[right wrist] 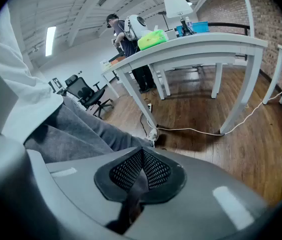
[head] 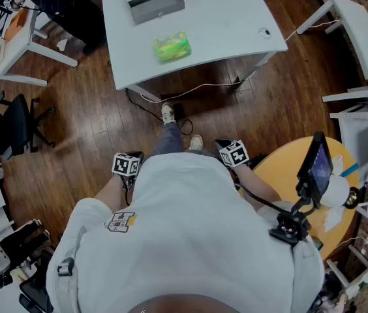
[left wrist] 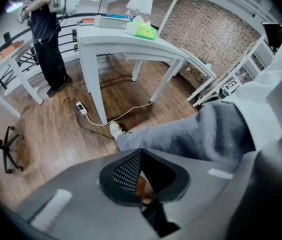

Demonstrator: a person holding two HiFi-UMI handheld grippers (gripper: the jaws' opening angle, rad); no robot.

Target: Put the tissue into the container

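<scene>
Green plastic tissue pack (head: 172, 46) lies on white table (head: 223, 25) at 12 o'clock, beside grey box-shaped container (head: 153, 2). Left gripper (left wrist: 138, 174) and right gripper (right wrist: 141, 173), both closed and empty, hang well away; arriving unopened, they could shove it aside.

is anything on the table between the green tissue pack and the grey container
Nothing visible. Only bare white table separates the tissue pack from the grey container just beyond it.

Head view: overhead, steeply down, far from white table (head: 223, 25). Both gripper views: low, facing same table.
</scene>
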